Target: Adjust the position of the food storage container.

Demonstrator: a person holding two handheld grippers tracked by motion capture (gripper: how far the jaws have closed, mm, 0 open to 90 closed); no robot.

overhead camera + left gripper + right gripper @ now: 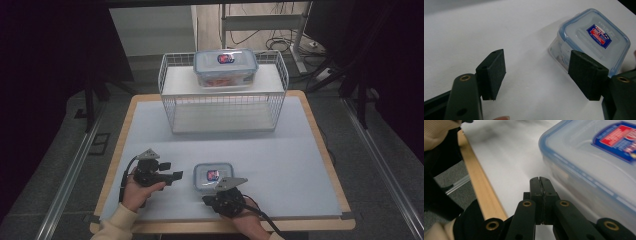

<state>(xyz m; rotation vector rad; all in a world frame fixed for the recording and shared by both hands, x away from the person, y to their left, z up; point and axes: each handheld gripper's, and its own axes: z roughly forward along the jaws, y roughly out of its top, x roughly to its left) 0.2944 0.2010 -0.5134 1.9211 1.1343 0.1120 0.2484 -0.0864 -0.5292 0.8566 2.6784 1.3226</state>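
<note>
Pale blue-grey surface (pixel 280 165) with a wooden rim, dark room around it, cables on the floor behind.

Nearest the person: right hand-held gripper (pixel 206 200) at the near edge, jaws pressed together with nothing between them, as the right gripper view confirms (pixel 540 182). It lies just beside the near side of the small container (pixel 213 175); whether it touches cannot be told.

Left hand-held gripper (pixel 177 175), held in the left hand (pixel 140 190), points toward the same container from its left. Jaws stand wide apart, nothing between them; in the left gripper view (pixel 536 72) the small container (pixel 594 37) sits beyond the right-hand pad, apart from it.

Small container: clear box, blue-rimmed lid with a red-and-blue label, upright on the surface, near front centre.

Farther back: white wire basket (pixel 172 105), standing on the surface at the far side, with a white shelf board across its top. Large container (pixel 225 67), same lid type, sits on that board, orange contents visible through the wall.
</note>
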